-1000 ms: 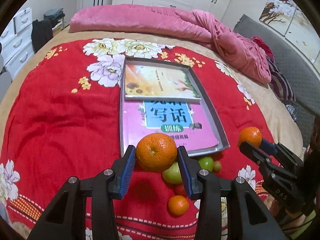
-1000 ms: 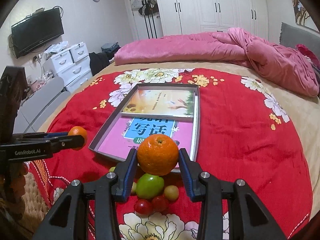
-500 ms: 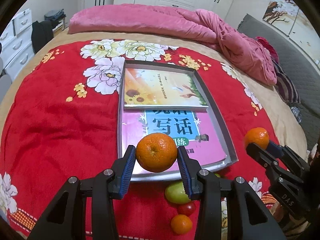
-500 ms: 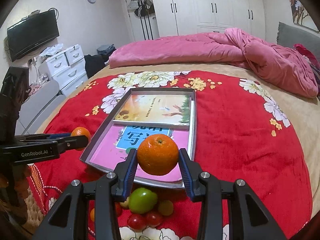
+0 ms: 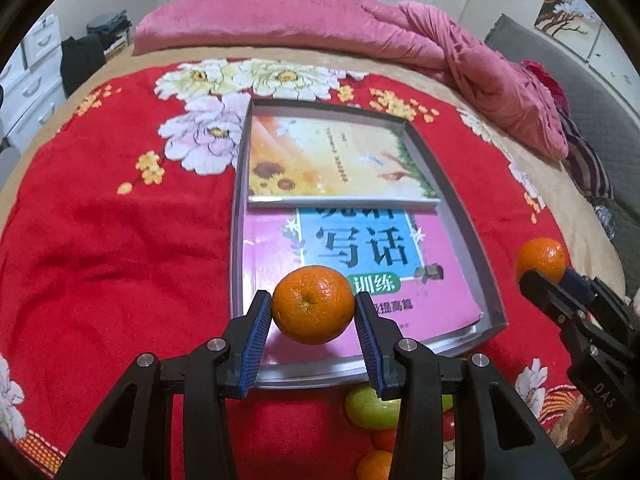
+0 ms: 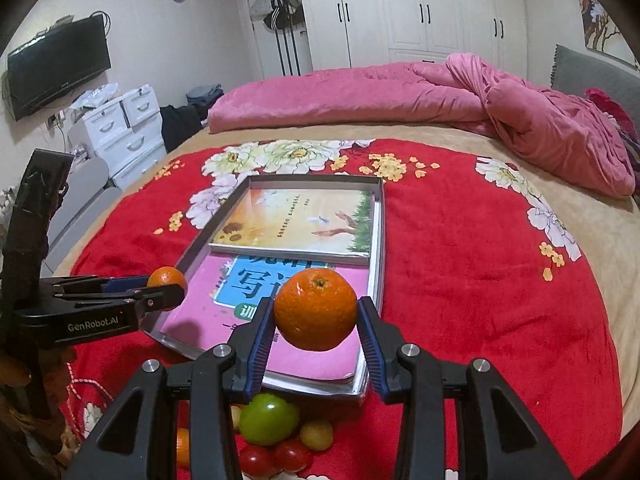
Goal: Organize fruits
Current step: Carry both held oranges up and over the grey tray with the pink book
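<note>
Left gripper point(image 5: 314, 320) clamps one orange point(image 5: 314, 304), right gripper point(image 6: 316, 326) another orange point(image 6: 315, 309); their fingers hide half the green fruit point(image 6: 269, 418) at bottom centre.

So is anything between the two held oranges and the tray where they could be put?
Two books cover most of the tray floor, so the left orange and right orange would land on the covers.

The left gripper point(image 5: 314, 306) pointed steeply downward, its fingers point(image 5: 256, 336) clamped on an orange point(image 5: 314, 304). The right gripper point(image 6: 316, 310) tilted down less steeply, fingers point(image 6: 370, 340) likewise closed around a second orange point(image 6: 315, 309).
</note>
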The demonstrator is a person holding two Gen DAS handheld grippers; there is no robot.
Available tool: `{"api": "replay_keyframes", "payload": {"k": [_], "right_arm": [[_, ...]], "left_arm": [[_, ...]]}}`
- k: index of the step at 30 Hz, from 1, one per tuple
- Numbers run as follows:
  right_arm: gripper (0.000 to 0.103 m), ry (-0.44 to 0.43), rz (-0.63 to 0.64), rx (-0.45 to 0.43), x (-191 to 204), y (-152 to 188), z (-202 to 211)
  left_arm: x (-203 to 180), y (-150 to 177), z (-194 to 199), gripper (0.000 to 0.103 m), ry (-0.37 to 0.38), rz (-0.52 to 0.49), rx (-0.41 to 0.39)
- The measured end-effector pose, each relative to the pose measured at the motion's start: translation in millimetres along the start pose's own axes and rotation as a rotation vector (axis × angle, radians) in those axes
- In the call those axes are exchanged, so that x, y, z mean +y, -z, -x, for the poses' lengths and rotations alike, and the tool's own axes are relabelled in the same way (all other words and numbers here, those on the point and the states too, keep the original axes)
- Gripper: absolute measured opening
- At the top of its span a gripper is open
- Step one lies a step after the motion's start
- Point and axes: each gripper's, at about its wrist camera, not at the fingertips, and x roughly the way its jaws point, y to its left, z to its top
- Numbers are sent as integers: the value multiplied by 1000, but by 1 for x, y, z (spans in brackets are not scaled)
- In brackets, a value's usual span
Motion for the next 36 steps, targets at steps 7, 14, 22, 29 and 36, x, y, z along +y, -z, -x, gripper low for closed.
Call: {"api": "replay_keyframes", "payload": {"k": [7, 14, 22, 29, 36], "right_arm": [[42, 16, 12, 36, -1, 9, -15], [42, 21, 23, 67, 1, 19, -25], [42, 27, 47, 100, 5, 25, -36], [42, 45, 65, 116, 8, 23, -46], [42, 56, 86, 167, 11, 27, -62]], "left_arm": [[0, 5, -13, 44, -18, -6, 26], [1, 11, -22, 44, -33, -5, 50], [0, 13, -24, 44, -41, -17, 49], [1, 13, -24, 44, -37, -13, 48], [2, 12, -23, 44, -32, -15, 52]]}}
